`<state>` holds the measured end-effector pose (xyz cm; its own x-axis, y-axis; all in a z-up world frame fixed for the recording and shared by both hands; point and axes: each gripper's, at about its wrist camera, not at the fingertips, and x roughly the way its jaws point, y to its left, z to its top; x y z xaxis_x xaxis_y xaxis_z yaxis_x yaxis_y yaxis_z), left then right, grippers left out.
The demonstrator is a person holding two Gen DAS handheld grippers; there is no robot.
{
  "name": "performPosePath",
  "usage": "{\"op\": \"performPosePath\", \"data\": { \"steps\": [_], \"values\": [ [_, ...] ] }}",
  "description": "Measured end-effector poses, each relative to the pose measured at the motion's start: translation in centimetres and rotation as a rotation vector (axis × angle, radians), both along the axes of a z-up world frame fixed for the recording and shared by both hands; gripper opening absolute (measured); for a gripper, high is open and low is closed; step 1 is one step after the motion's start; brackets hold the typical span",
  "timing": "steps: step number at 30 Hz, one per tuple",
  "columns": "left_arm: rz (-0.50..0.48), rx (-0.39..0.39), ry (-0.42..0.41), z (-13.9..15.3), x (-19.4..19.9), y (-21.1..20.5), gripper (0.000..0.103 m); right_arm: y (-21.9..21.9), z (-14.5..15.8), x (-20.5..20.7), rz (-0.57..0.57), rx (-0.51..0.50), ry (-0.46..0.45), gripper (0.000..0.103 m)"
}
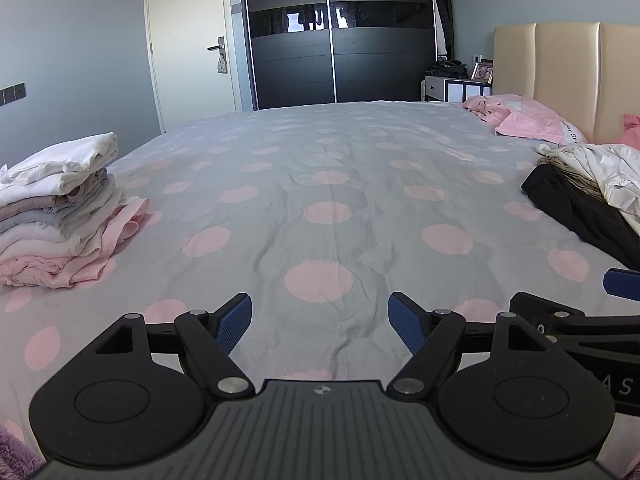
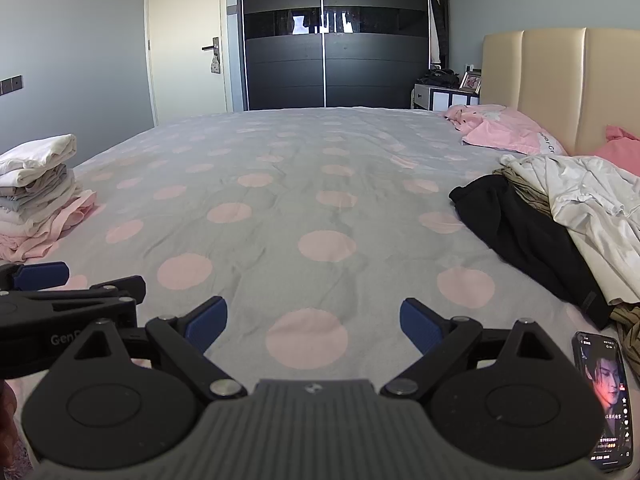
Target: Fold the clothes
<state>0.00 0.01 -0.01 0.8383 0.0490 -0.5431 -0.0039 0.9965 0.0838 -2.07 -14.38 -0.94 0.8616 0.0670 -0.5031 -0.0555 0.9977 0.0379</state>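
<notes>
A wide bed (image 1: 320, 184) fills both views, covered by a grey sheet with pink dots that lies mostly flat with a few shallow creases down the middle. Beyond its far edge stands a dark wardrobe (image 1: 332, 40) with sliding doors, a pale door (image 1: 188, 40) to its left, and a beige padded headboard (image 2: 560, 88) on the right.

Along the right side of the bed sprawls a loose heap of unfolded clothes (image 2: 568, 224): a black garment (image 2: 520, 240) spread nearest the middle, with whitish and olive pieces crumpled over and behind it. On the opposite, left side sits a neat stack of folded clothes (image 1: 56, 212), white on top, grey and cream layers below, pink at the bottom. The two piles lie well apart, with bare sheet between them. A pink pillow (image 2: 504, 132) rests near the headboard.

The left hand-held gripper (image 1: 320, 322) hovers low over the sheet, jaws spread wide, grasping nothing. The right hand-held gripper (image 2: 314, 326) sits just beside it on the right, likewise released and empty above a pink dot; each one's blue pad pokes into the other's view.

A phone (image 2: 606, 400) with a lit screen lies on the sheet at the right gripper's side, near the edge of the unfolded heap.
</notes>
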Motion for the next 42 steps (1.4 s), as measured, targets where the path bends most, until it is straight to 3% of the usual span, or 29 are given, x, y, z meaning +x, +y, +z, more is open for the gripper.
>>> {"op": "performPosePath", "data": {
  "steps": [42],
  "values": [
    [0.004, 0.006, -0.002, -0.04, -0.23, -0.03, 0.074, 0.03, 0.18, -0.13, -0.002, 0.001, 0.003, 0.095]
  ]
}}
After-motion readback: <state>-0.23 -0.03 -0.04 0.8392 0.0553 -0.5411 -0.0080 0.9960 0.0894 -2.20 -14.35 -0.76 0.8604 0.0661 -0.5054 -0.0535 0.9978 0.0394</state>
